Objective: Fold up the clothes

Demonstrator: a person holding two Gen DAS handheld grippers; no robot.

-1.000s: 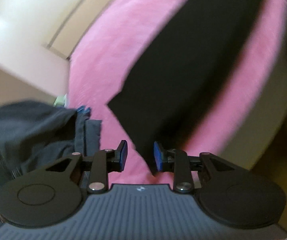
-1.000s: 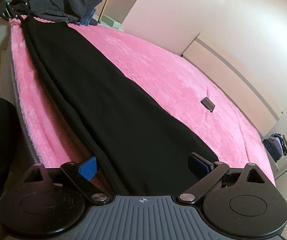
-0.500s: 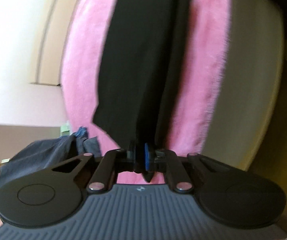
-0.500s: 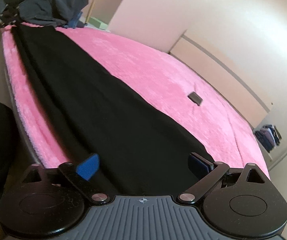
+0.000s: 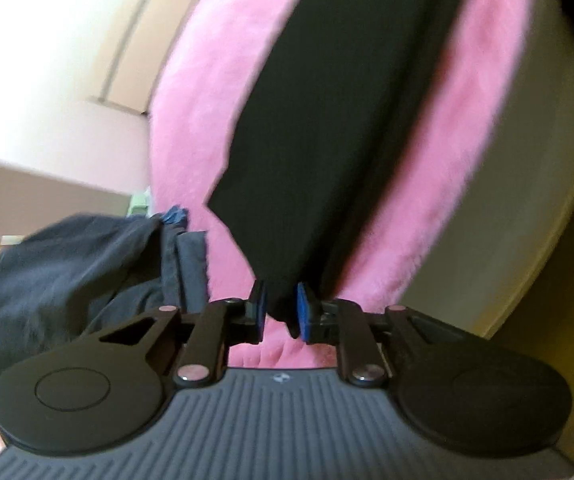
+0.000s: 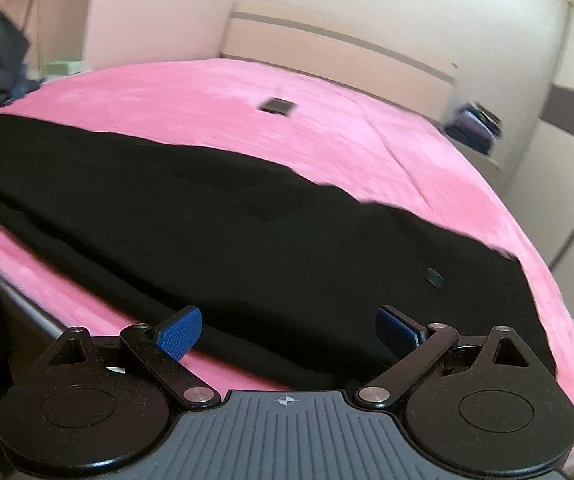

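Folding looks barely begun: black garment lies stretched along the pink bed. Left hand-held gripper pinches one end (pads close around the cloth); right hand-held gripper, spread wide, hovers over the other end, which it must grasp next.

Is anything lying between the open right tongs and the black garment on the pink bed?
Nothing visible. The right tongs hang open directly over the near edge of the black garment. The small dark object lies farther back on the pink blanket, clear of the garment.
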